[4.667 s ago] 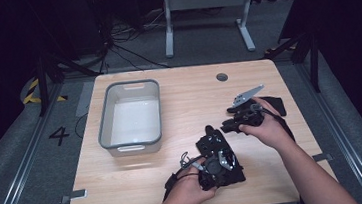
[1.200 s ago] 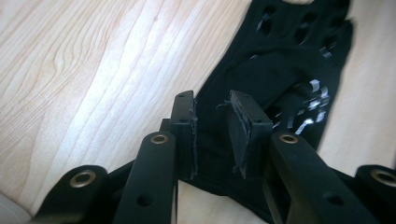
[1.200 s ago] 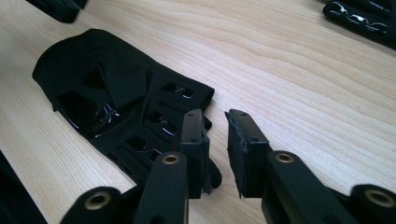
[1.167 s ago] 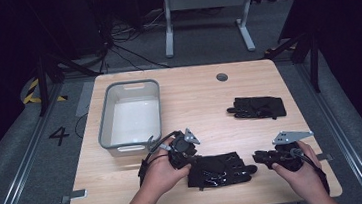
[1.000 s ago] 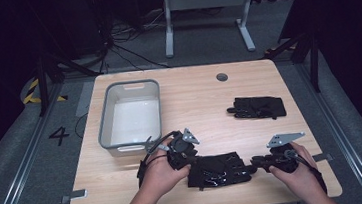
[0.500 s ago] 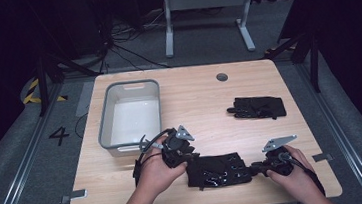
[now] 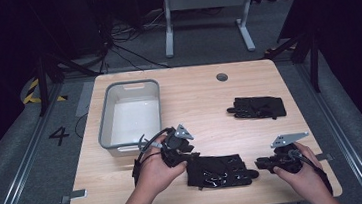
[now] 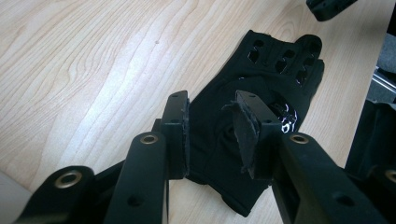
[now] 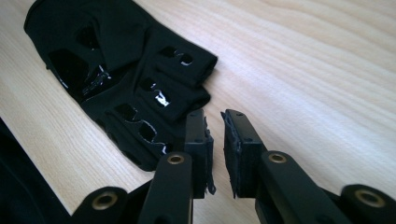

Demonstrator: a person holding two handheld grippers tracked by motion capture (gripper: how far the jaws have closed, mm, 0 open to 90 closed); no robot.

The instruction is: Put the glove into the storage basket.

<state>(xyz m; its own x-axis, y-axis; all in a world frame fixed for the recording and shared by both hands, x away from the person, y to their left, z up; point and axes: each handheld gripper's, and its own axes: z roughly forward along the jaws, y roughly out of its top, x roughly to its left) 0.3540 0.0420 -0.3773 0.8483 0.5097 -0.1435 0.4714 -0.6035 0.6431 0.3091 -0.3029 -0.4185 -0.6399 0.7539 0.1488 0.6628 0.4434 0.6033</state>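
Here the near glove (image 7: 219, 169) lies flat on the counter (image 7: 193, 96) between the two grippers. The left gripper (image 8: 212, 128) straddles its cuff, jaws having just been opening, pads clear of the fabric. The right gripper (image 9: 214, 140) sits just off the fingertip end, jaws narrowly parted with nothing between them, also just opening. Both seem to be letting the glove rest smoothed out.

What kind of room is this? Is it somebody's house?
Probably not a house. It looks like a lab or workshop for recording tests: a plain wooden table under bright light in a dark room, loose cables on the grey floor, and a number 4 marked beside the table.
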